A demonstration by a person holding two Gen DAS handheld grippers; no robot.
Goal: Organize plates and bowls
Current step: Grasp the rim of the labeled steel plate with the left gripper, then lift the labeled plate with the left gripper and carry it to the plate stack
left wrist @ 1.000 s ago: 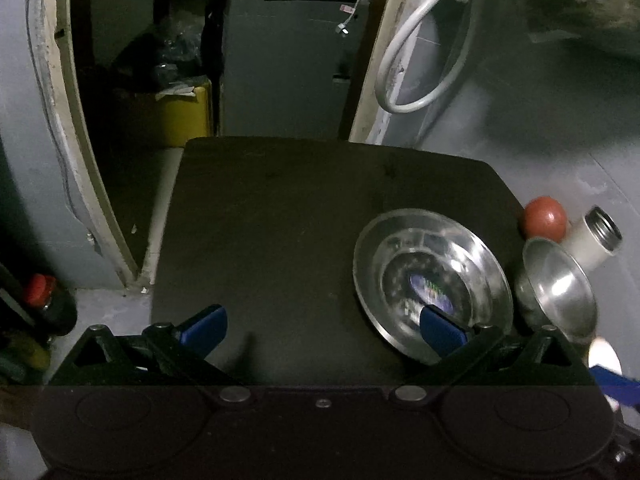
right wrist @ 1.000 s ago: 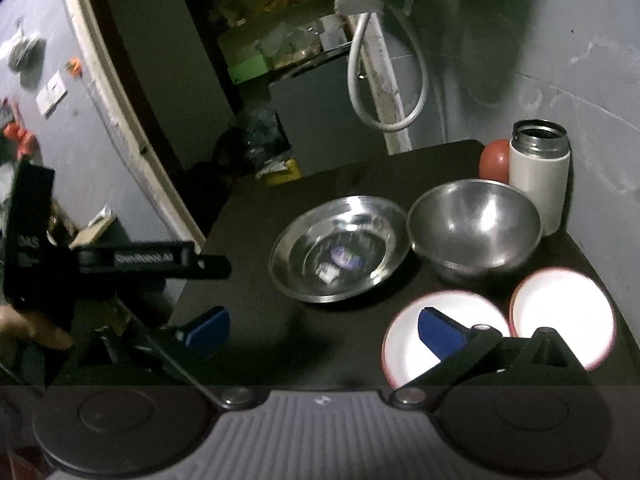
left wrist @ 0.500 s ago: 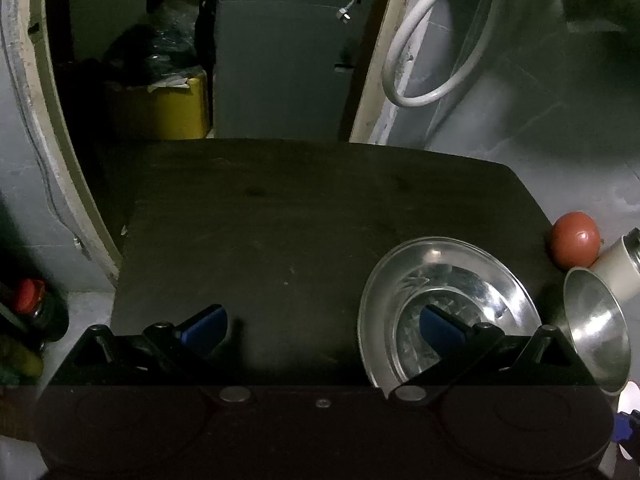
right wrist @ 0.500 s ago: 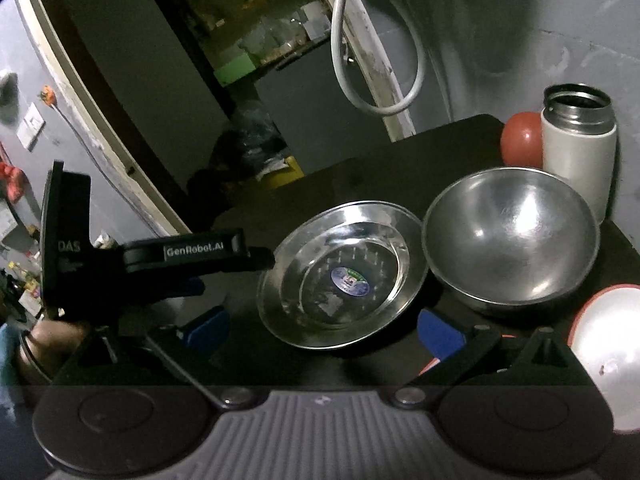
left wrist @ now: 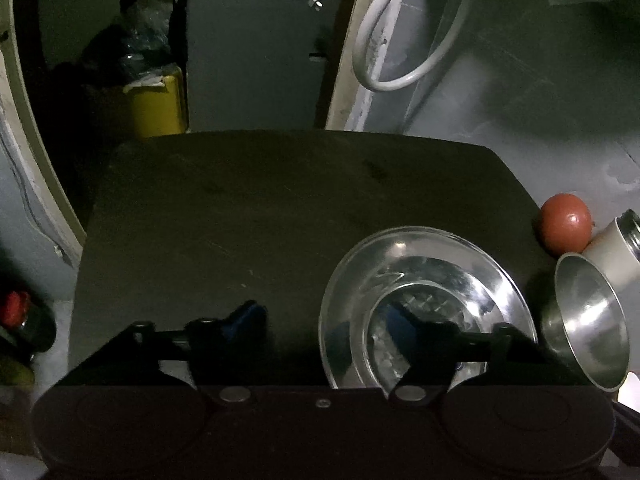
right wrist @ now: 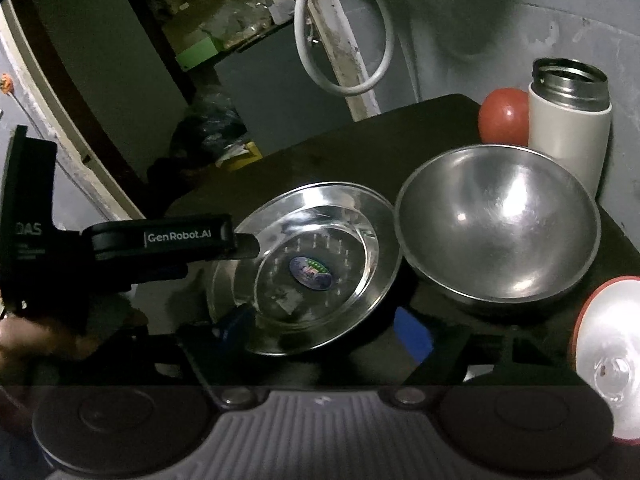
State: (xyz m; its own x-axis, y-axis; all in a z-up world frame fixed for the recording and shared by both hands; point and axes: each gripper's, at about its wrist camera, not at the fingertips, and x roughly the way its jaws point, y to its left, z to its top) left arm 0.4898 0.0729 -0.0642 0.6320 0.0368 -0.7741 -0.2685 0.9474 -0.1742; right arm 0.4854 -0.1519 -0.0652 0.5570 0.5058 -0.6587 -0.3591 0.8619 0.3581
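Left hand-held gripper (left wrist: 320, 322) and right hand-held gripper (right wrist: 324, 330) both angled downward, jaws partly apart and just closing; grip on anything not discernible.

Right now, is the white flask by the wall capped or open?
Open. The white flask stands upright, no lid on; its steel mouth shows dark and hollow from the right wrist view.

Both views dim, fisheye-bent at edges, dark corner vignette. Table (left wrist: 248, 216) nearly black. Glare streaks on steel plate (right wrist: 320, 240) and steel bowl (right wrist: 504, 216); white plate (right wrist: 608, 352) blown out. Soft blur low in frame, grainy shadows.
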